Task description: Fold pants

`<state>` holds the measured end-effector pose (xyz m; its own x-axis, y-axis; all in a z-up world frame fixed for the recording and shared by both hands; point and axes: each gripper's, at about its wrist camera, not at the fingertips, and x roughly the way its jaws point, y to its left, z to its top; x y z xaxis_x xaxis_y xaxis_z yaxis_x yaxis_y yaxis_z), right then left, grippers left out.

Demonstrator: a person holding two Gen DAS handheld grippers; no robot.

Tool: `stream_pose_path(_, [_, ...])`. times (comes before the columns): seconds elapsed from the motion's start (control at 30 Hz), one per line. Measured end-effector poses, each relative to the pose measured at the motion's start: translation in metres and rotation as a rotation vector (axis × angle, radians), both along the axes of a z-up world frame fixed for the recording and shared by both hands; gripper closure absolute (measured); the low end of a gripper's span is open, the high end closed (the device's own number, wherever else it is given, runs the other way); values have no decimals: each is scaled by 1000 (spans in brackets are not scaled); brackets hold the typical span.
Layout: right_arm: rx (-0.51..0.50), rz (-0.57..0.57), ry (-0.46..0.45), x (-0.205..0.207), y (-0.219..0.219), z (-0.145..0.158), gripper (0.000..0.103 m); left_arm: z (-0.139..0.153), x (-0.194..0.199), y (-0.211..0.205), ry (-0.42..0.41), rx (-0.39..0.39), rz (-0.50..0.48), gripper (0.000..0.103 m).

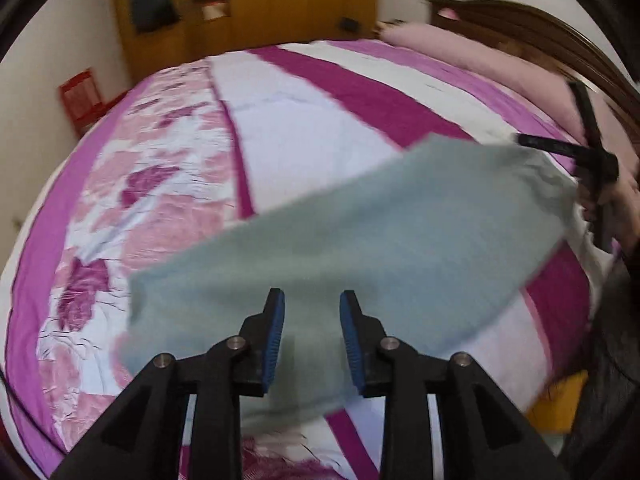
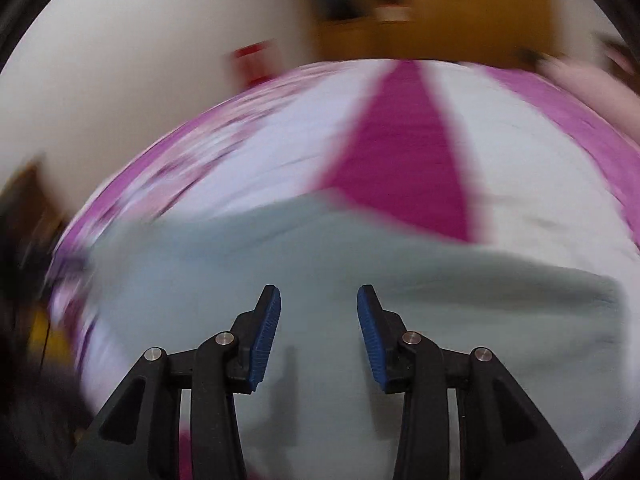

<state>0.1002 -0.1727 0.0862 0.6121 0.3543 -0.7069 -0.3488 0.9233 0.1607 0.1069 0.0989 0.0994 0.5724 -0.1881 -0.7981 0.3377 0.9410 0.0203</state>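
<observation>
The pale blue pants (image 1: 360,240) lie spread across the striped pink bedspread (image 1: 304,120), well short of the pink pillow (image 1: 460,56) at its head. Above them, the left gripper (image 1: 312,336) and the right gripper (image 2: 319,332) both hang with jaws spread, pinching nothing.

The left gripper (image 1: 312,300) has its 2 blue-padded fingers (image 1: 276,336) spread apart, nothing between them. The right gripper (image 2: 319,294) likewise stands with its fingers (image 2: 370,332) parted wide, gripping nothing; its view is motion-blurred.
</observation>
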Motion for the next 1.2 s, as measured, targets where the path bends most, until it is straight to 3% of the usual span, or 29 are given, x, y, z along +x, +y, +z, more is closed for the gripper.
stream_pose_path(0.07, [-108,146,-54,-21,47,-5,62,0,-5,16,8,-15,55,59])
stream_pose_path(0.1, [-148,202,-74,-29,63,-7,62,-1,-6,31,26,-58,108,57])
stream_pose_path(0.2, [-162,310,-44,-36,93,-16,62,-9,-8,88,108,-265,294,56])
stream_pose_path(0.3, [-146,293,11,-22,96,-27,62,-17,-12,131,148,-378,422,56])
stream_pose_path(0.43, [-105,246,40,-11,91,-39,62,-46,-20,175,294,-662,553,55])
stream_pose_path(0.53, [-77,244,47,-8,88,-44,61,-63,-26,192,331,-789,608,57])
stream_pose_path(0.6, [-78,252,37,-8,86,-44,61,-62,-24,195,320,-816,603,63])
stream_pose_path(0.7, [-64,244,40,-8,84,-43,61,-54,-20,188,293,-743,585,78])
stream_pose_path(0.77, [-61,209,60,-9,79,-39,61,-53,-16,182,284,-724,578,101])
stream_pose_path(0.93, [-72,132,75,-16,59,-27,61,-31,-31,181,171,-770,593,101])
stream_pose_path(1.2, [-61,-64,87,-17,5,-11,61,-34,-54,193,169,-825,652,101])
